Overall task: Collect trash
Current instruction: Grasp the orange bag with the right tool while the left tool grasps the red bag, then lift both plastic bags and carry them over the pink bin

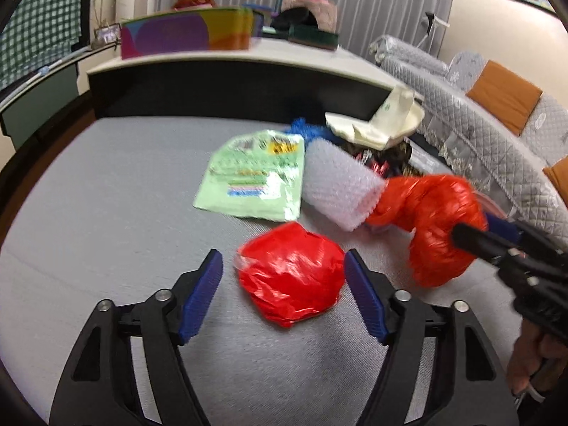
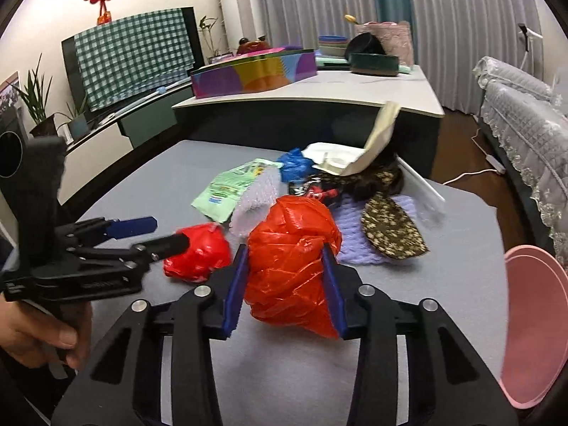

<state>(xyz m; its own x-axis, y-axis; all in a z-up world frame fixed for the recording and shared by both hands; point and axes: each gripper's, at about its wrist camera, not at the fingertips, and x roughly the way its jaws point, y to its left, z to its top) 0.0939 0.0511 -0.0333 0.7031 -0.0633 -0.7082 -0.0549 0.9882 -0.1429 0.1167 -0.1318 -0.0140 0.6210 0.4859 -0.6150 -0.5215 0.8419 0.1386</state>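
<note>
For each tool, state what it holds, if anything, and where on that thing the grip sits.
The right tool pinches the larger red plastic bag across its crumpled lower body. The left tool holds nothing: it is open around the smaller red bag.

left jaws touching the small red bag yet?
Apart. The left wrist view shows the left gripper open around the small red bag: grey mat shows between the left pad and the bag, though the right pad sits very close.

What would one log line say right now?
left gripper: open around small red crumpled plastic bag | right gripper: shut on large orange-red plastic bag
</note>
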